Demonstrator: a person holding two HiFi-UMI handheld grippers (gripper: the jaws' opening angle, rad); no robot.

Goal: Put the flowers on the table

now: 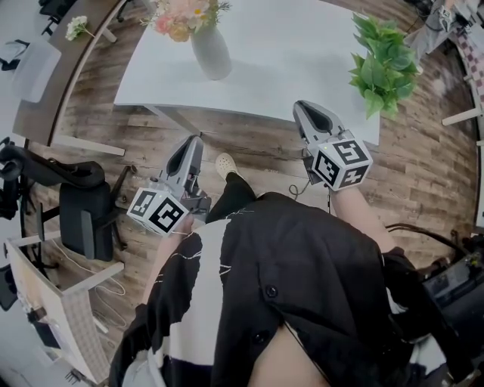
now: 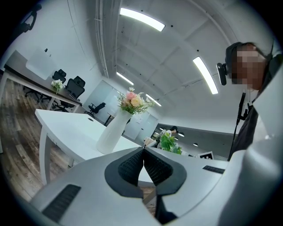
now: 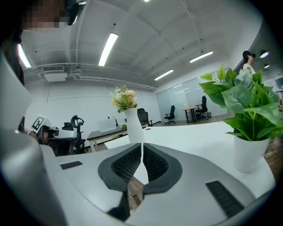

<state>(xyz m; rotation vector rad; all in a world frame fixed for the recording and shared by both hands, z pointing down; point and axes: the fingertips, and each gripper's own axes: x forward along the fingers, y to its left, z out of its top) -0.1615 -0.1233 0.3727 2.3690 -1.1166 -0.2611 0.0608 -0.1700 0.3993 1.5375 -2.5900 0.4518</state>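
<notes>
A bouquet of pink and cream flowers (image 1: 181,15) stands in a white vase (image 1: 210,51) on the white table (image 1: 287,60), near its left end. Both grippers hang below the table's near edge, over the wooden floor, holding nothing. My left gripper (image 1: 195,142) is shut with its tips touching; in the left gripper view it (image 2: 143,150) points up at the vase (image 2: 114,132) and flowers (image 2: 132,101). My right gripper (image 1: 301,106) is shut too; in the right gripper view it (image 3: 142,145) faces the vase (image 3: 134,128).
A green potted plant (image 1: 382,64) stands at the table's right end, close to the right gripper (image 3: 247,114). A brown desk at the far left carries a small white flower bunch (image 1: 77,27). A black office chair (image 1: 83,204) and a white rack (image 1: 68,302) stand left of me.
</notes>
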